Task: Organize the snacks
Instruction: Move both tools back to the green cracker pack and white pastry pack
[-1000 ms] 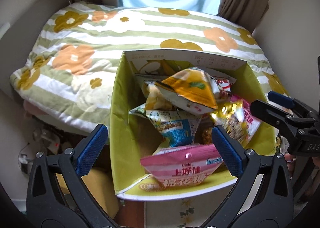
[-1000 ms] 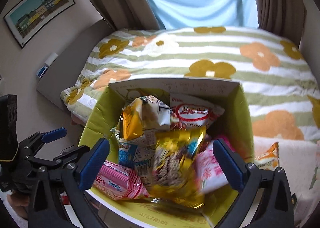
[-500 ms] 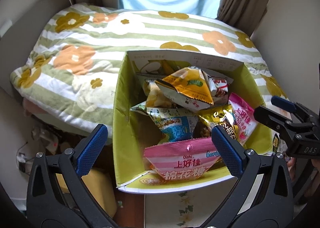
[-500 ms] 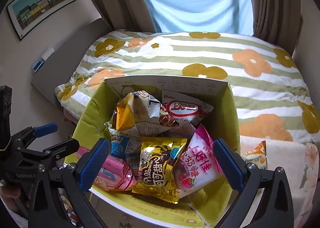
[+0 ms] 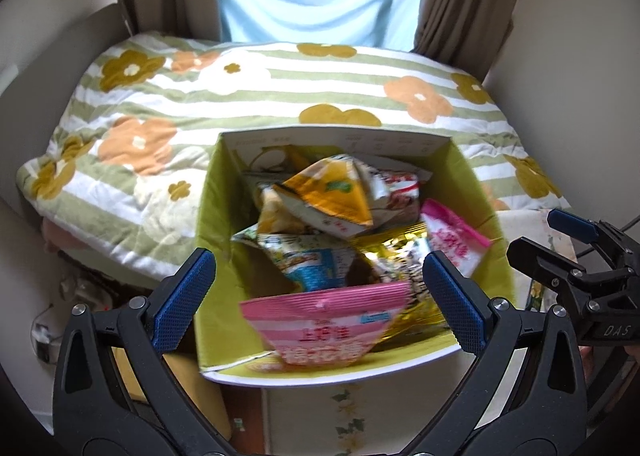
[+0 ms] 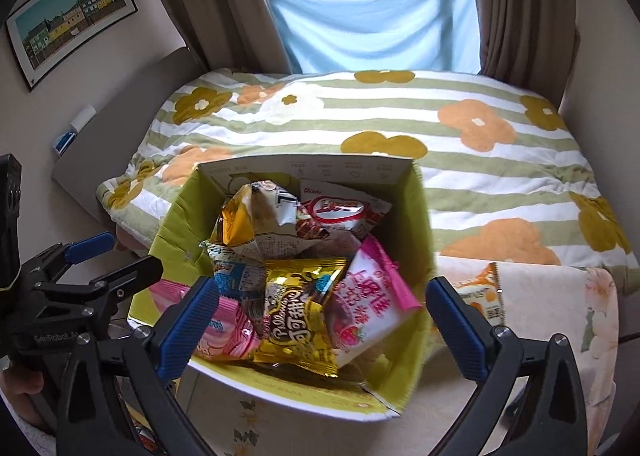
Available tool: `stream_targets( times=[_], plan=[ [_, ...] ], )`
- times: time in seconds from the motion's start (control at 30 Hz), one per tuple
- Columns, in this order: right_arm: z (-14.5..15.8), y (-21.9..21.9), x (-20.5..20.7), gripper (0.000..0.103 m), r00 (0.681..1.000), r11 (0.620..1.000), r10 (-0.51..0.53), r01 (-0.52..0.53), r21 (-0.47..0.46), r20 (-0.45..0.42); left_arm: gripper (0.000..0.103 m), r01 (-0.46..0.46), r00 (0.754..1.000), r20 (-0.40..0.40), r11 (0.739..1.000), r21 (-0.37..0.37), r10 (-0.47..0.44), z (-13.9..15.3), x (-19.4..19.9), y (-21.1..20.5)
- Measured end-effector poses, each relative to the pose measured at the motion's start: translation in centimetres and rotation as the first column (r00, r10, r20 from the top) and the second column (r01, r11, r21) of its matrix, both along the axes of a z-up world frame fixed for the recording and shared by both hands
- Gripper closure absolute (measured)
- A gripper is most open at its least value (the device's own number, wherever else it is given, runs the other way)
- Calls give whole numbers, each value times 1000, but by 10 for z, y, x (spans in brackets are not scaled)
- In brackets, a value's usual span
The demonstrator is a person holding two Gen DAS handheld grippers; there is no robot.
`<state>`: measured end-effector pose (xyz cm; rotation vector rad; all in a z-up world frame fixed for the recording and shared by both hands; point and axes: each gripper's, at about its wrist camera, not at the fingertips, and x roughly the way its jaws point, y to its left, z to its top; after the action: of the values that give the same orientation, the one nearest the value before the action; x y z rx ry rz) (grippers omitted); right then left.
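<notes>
Snacks fill an open cardboard box (image 6: 416,224) with green inner walls, standing just in front of the bed. Nearest the cameras, the left claw (image 5: 320,296) is spread wide with nothing between its blue pads, hanging over the box's near-left side; the right claw (image 6: 324,320) is just as wide and empty, over the near-right side. Each claw shows in the other's view (left one at (image 6: 100,260), right one at (image 5: 560,240)).

Inside the box, a pink striped packet (image 5: 324,324) leans at the near edge. Beside it lies a gold packet (image 6: 300,316), and against that a white-and-pink strawberry packet (image 6: 372,304) tilts toward the right wall. A blue-and-white packet (image 5: 312,268) sits behind the striped one. Farther back, an orange-gold packet (image 5: 332,196) rides on top of the pile, with a red-and-white packet (image 6: 344,212) touching it near the far wall.

One small orange packet (image 6: 480,296) rests outside the box to its right, on a floral cloth (image 6: 560,316).

Beyond lies the bed's striped flower quilt (image 6: 440,104), then brown curtains (image 6: 516,4) and a blue sheet (image 6: 372,12) at the window.
</notes>
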<state>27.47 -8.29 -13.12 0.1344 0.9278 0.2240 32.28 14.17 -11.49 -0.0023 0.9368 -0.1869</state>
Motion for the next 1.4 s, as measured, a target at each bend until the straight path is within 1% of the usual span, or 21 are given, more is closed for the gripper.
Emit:
stream_targets(
  times=[0.17,0.3,0.37,0.53,0.57,0.7,0.9,1.03,1.13,1.27,1.4],
  plan=[
    [12,-35,-16,0,999,999,-31,30,24,32,0,13,999,38,1000,23,-14,13,-16,-38],
    [18,-70,-30,0,998,998,-53,51,31,39,0,33,998,49,999,12,-34,18,-28,-74],
    [20,-89,-40,0,997,997,-68,67,23,42,0,54,997,54,998,15,-55,19,-35,-98],
    [22,-147,-67,0,991,992,-123,123,17,45,0,121,991,54,993,7,-122,15,-52,-156],
    [23,-156,-71,0,990,991,-132,132,14,46,0,140,989,46,990,8,-141,12,-56,-173],
    [16,-201,-88,0,985,985,-170,170,8,40,0,194,981,20,981,-12,-193,-1,-66,-216],
    [-10,-256,-110,0,975,975,-221,221,27,-6,0,240,970,-34,971,-19,-240,-34,-84,-278],
    [-34,-283,-117,0,974,974,-226,226,-4,-17,0,274,959,-76,962,-8,-273,-66,-97,-314],
    [-55,-298,-119,0,973,974,-226,226,-14,-50,0,302,948,-109,953,4,-300,-89,-103,-332],
    [-85,-313,-121,0,968,971,-236,238,14,-89,0,343,931,-144,939,25,-336,-118,-108,-349],
    [-116,-323,-124,0,960,971,-221,233,48,-173,0,388,911,-178,919,66,-371,-148,-108,-365]
  ],
)
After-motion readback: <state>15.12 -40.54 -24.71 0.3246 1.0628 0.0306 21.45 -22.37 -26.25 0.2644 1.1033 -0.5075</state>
